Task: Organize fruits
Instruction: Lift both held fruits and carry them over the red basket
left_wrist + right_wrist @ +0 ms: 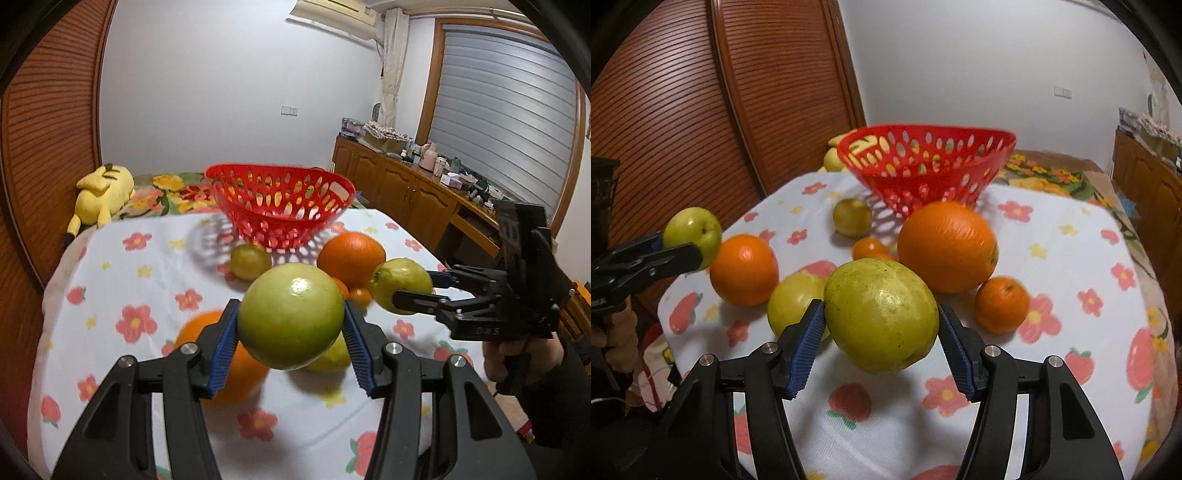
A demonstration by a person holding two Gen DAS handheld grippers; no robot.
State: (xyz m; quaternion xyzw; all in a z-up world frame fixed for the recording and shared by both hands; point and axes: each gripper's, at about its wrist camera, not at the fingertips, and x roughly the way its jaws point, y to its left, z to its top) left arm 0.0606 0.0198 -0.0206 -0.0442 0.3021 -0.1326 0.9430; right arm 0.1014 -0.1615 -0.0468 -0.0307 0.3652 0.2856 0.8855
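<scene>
Now both grippers carry fruit above the table [1071, 258], red basket [280, 206] empty at the far edge.
Left gripper [291, 332] fingers pinch a green apple [291, 315]; right gripper [881, 328] fingers pinch a yellow-green pear [882, 314]. Oranges [947, 245] and small fruits lie between. Risk: smooth round skins slip from the pads mid-carry, or both grippers crowd the basket rim and tip it.

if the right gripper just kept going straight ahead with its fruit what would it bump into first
Probably the large orange, which sits just beyond the yellow-green fruit held in the right gripper. The red basket lies further behind. Depth is uncertain.
</scene>
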